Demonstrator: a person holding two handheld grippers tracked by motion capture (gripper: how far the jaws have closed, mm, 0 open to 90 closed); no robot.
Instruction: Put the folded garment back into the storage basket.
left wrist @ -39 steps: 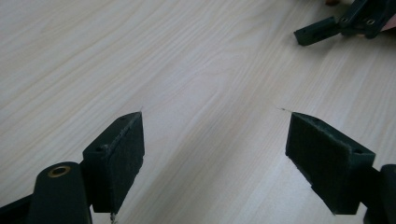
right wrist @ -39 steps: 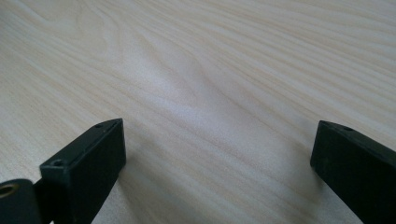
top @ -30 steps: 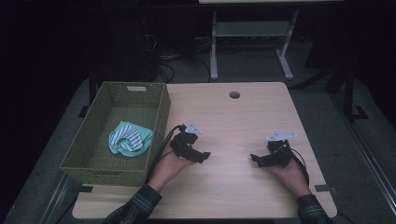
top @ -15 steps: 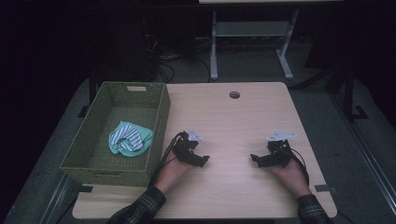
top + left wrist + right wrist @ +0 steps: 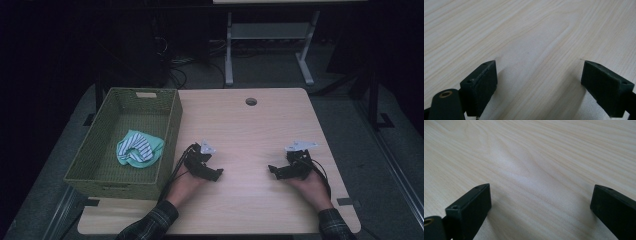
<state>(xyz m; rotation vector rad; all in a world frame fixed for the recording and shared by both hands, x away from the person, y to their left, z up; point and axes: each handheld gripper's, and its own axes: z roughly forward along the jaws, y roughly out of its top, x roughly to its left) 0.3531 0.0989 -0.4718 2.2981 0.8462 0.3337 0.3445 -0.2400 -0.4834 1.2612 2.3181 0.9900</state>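
Two grippers sit low over our table [image 5: 250, 130], and both have their jaws spread wide with nothing between them. We hold the left gripper [image 5: 216, 174] in our left hand [image 5: 182, 186] at about seven o'clock from the table's middle, its jaws aimed toward three o'clock. In the left gripper view, the left gripper [image 5: 539, 82] shows its two black pads far apart, with bare pale wood grain between and beyond them. We hold the right gripper [image 5: 273, 171] in our right hand [image 5: 311, 187] at about four o'clock from the table's middle, its jaws aimed toward nine o'clock, so the two tools face each other across open wood and stay well apart. In the right gripper view, the right gripper [image 5: 540, 205] likewise has its pads set wide, with plain tabletop between them. Each tool carries a grey three-cornered plate on top, and a black cable trails back from each along our forearms.

The nearest thing to our left gripper is the green woven basket [image 5: 169, 125], which stands along the table's nine o'clock edge, just beside our left hand but not touching the jaws. Inside it, toward the near half, lies a crumpled teal cloth with white stripes [image 5: 139, 148]. A round cable hole [image 5: 251, 101] sits at twelve o'clock near the far edge.
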